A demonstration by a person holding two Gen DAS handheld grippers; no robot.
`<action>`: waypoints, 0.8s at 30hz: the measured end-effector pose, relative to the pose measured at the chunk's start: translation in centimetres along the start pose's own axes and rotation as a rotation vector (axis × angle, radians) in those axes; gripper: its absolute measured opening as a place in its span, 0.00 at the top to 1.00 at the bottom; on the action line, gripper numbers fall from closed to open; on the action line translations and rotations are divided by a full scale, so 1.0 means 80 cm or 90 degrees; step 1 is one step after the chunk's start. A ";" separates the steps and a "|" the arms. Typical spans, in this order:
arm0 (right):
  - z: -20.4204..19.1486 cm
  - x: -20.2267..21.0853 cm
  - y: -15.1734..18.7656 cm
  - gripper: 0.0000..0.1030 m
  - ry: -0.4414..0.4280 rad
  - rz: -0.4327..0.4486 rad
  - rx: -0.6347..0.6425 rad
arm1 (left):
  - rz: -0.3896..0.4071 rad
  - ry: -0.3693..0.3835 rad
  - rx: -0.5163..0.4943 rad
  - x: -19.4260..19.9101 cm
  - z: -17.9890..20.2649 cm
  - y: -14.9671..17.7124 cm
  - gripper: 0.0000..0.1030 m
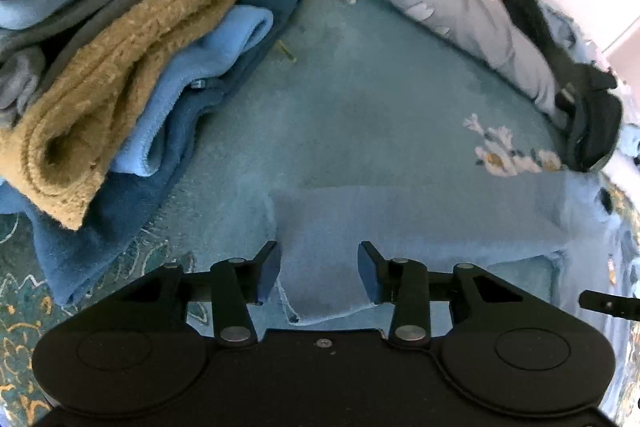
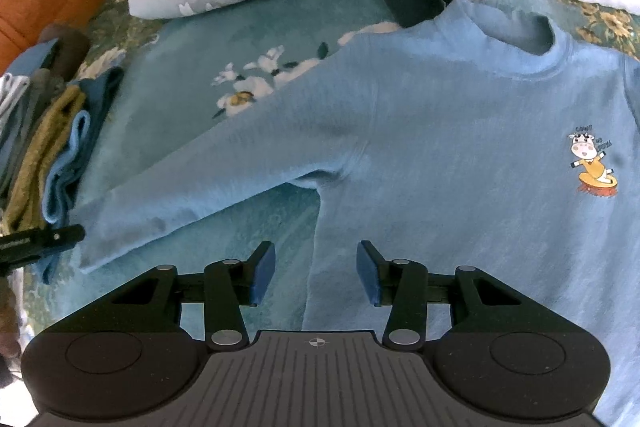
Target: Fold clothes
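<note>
My left jaws [image 1: 318, 273] stand released, spread apart over the cuff end of the light blue long-sleeved sweatshirt's [image 2: 440, 155] sleeve [image 1: 400, 227], which lies flat between the blue pads without being pinched. My right jaws [image 2: 316, 273] are released too, hovering over the sweatshirt's side edge just below the armpit, one pad above the cloth and the other above the teal floral bedspread [image 2: 184, 75].

The sweatshirt lies front-up and spread out on the bedspread, its sleeve stretched out to the side and its small cartoon cow print [image 2: 592, 163] on the chest. Beyond the left jaws, off to the side, sits a stack of folded clothes [image 1: 120, 67]: a tan fuzzy piece on light blue and darker blue fleece, with grey ones above. Further off, a pale grey bundle [image 1: 448, 7] lies with a black garment [image 1: 532, 19] draped over it.
</note>
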State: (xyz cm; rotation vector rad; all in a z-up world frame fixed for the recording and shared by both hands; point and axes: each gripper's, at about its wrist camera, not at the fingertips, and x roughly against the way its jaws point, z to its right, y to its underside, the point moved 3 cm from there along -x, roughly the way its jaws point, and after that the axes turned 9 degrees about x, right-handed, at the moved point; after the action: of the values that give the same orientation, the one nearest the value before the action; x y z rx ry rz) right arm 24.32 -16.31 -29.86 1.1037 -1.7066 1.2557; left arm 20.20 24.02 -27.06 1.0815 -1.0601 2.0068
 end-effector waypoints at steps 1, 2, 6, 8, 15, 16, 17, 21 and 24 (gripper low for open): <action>-0.001 -0.001 0.000 0.59 0.000 -0.002 -0.002 | -0.002 0.008 0.003 0.001 0.000 0.000 0.60; -0.001 -0.003 0.001 0.58 0.001 -0.004 -0.003 | -0.004 0.015 0.006 0.002 -0.001 0.000 0.57; -0.003 -0.009 0.002 0.57 0.005 -0.015 -0.003 | 0.009 -0.005 0.002 -0.006 -0.005 -0.005 0.57; -0.005 -0.009 0.003 0.57 0.005 -0.015 -0.003 | 0.023 -0.023 0.001 -0.008 -0.008 -0.009 0.57; -0.005 -0.012 0.003 0.55 0.005 -0.022 -0.003 | 0.019 0.011 0.024 -0.017 -0.017 -0.016 0.57; -0.006 -0.012 0.004 0.55 0.005 -0.022 -0.004 | 0.020 0.022 0.029 -0.016 -0.017 -0.016 0.57; -0.006 -0.013 0.004 0.55 0.004 -0.023 -0.004 | 0.021 0.032 0.034 -0.014 -0.017 -0.015 0.57; -0.006 -0.016 0.007 0.54 0.003 -0.028 -0.006 | 0.030 0.081 0.065 -0.008 -0.017 -0.016 0.57; -0.006 -0.017 0.008 0.54 0.003 -0.030 -0.009 | 0.026 0.103 0.085 -0.012 -0.020 -0.019 0.57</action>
State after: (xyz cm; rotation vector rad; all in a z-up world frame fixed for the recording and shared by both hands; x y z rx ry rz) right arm 24.24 -15.47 -31.21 1.1257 -1.6734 1.2148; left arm 21.25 25.97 -27.88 0.9515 -0.8824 2.1832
